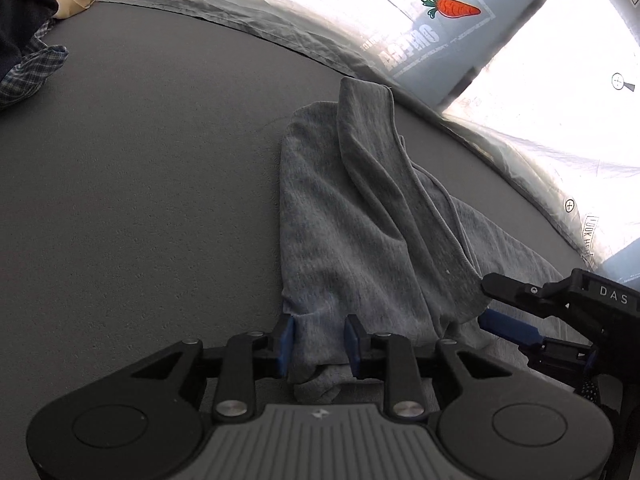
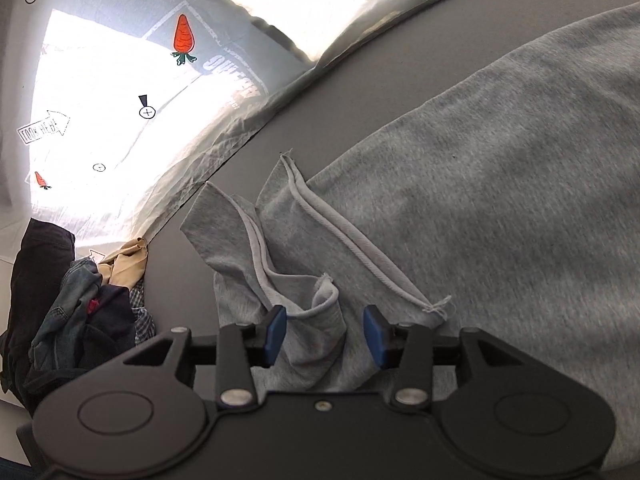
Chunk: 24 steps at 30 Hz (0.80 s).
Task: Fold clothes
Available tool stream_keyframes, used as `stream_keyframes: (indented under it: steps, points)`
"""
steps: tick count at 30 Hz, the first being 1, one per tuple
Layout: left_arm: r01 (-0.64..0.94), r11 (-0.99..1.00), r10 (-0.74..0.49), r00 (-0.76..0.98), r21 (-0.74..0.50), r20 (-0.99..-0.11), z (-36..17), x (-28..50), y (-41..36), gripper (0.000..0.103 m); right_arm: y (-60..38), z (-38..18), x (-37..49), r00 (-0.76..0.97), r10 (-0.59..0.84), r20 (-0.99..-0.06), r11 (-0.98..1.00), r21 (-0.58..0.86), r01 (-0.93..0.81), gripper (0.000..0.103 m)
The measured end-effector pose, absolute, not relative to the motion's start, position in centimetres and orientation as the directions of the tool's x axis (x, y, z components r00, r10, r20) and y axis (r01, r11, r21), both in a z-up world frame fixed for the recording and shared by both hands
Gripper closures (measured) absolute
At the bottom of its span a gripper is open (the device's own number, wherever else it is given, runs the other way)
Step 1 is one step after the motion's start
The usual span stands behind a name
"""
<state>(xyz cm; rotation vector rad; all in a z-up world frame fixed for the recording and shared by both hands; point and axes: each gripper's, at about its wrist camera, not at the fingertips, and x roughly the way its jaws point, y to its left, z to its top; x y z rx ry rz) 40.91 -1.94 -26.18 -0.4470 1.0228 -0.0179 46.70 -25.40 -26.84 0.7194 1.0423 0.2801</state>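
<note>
Two hand-held grippers are being held low over a grey garment (image 1: 340, 220), which is lying spread on a dark grey table (image 1: 140, 200). In the left wrist view, the garment is being shown as a long, folded-over strip running from six o'clock up towards one o'clock, with one layer draped across another. The left gripper (image 1: 320, 340) is being kept at a narrow gap, its blue pads (image 1: 289, 340) standing on either side of the strip's near end. The cloth is lying between them, and it is not being visibly squeezed. At three o'clock in that view the other tool is being seen from the side, just over the garment's edge.

In the right wrist view, the right gripper (image 2: 325, 336) is being held moderately wide, parted jaws straddling a small upright fold of the garment. Bare space is being left between that fold and the pad at the three o'clock side, so nothing is being clamped. A rolled hem (image 2: 340, 236) is being shown running from twelve o'clock down towards four o'clock.

A pile of other clothes (image 2: 80, 312) is being shown at nine o'clock, well apart from the garment. A translucent sheet bearing a carrot picture (image 1: 456, 8) is being lit from behind beyond the table's far edge.
</note>
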Motion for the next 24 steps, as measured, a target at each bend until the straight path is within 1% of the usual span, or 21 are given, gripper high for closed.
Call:
stream_keyframes:
  steps: [2,3,4,6,10,12,14,15,17,18,19,24]
  points:
    - [-0.191,0.911,-0.219,0.526,-0.365,-0.822,-26.3,40.9,-2.0,0.072,-25.0,-27.1,47.0,0.495,0.508,-0.705,0.764,0.634,0.119,0.078]
    - [-0.197,0.908,-0.220,0.524,-0.369,-0.823,-26.3,40.9,-1.9,0.072,-25.1,-27.2,47.1,0.497,0.509,-0.702,0.759,0.639,0.124,0.100]
    - [-0.204,0.905,-0.222,0.522,-0.373,-0.824,-26.4,40.8,-1.7,0.072,-25.5,-27.0,46.9,0.511,0.513,-0.689,0.744,0.655,0.136,0.100]
    - [-0.219,0.898,-0.227,0.514,-0.382,-0.827,-26.5,40.7,-1.3,0.072,-26.6,-26.2,46.2,0.549,0.523,-0.652,0.705,0.693,0.152,0.101]
    - [-0.229,0.882,-0.253,0.507,-0.412,-0.824,-26.6,40.4,-0.7,0.068,-29.2,-23.9,43.8,0.603,0.501,-0.621,0.685,0.710,0.161,0.101]
    - [-0.220,0.884,-0.260,0.504,-0.413,-0.824,-26.6,40.2,-0.8,0.068,-30.1,-24.4,42.8,0.579,0.459,-0.674,0.720,0.664,0.203,0.101]
    - [-0.207,0.893,-0.254,0.503,-0.400,-0.826,-26.6,40.2,-1.1,0.067,-30.4,-25.9,42.5,0.514,0.413,-0.752,0.768,0.591,0.247,0.099]
    - [-0.204,0.896,-0.250,0.501,-0.394,-0.828,-26.6,40.2,-1.2,0.067,-30.5,-26.3,42.5,0.498,0.399,-0.770,0.773,0.574,0.269,0.095]
    - [-0.203,0.900,-0.246,0.496,-0.386,-0.833,-26.5,40.3,-1.3,0.067,-30.9,-26.9,42.3,0.507,0.378,-0.775,0.763,0.571,0.303,0.084]
    - [-0.203,0.901,-0.244,0.493,-0.384,-0.835,-26.4,40.2,-1.4,0.067,-30.9,-26.8,42.4,0.517,0.379,-0.767,0.761,0.577,0.298,0.071]
    - [-0.203,0.901,-0.244,0.492,-0.382,-0.836,-26.4,40.1,-1.4,0.067,-30.9,-26.8,42.5,0.528,0.381,-0.759,0.759,0.583,0.291,0.065]
    - [-0.196,0.905,-0.242,0.491,-0.377,-0.837,-26.4,39.9,-1.4,0.067,-29.9,-26.3,44.0,0.538,0.356,-0.764,0.825,0.528,0.204,0.064]
